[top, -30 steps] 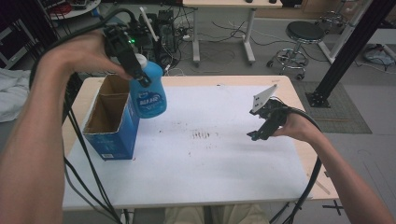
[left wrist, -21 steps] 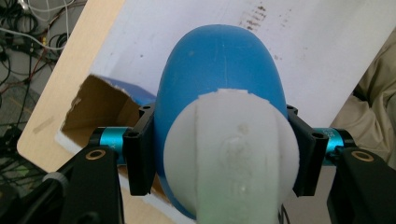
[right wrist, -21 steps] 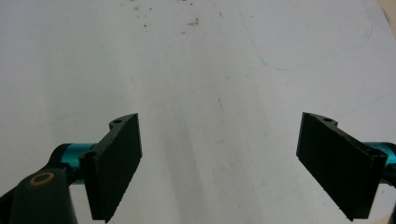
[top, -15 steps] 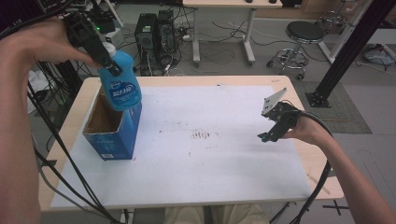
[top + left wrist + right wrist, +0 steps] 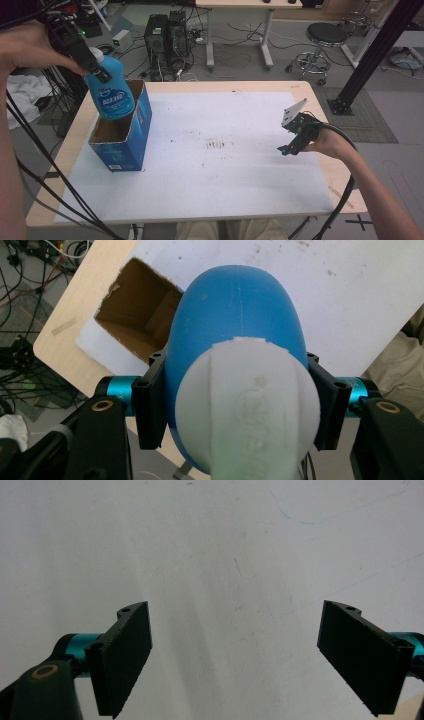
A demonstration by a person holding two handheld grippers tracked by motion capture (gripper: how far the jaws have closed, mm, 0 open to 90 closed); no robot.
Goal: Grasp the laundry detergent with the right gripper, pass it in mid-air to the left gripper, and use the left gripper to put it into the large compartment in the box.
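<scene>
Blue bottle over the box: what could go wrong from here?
1. The blue plastic bottle with the white cap hangs tilted above the open blue cardboard box; lowered like that, its base might catch the rim.
2. The left gripper clamps only its neck, so it may swing or slip.
3. The right gripper is far off, so the box could tip unbraced.

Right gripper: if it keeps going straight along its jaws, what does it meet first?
Most likely the white table cover: the right gripper, jaws open and empty, points down at its bare surface, nothing between. Depth is unclear.
</scene>
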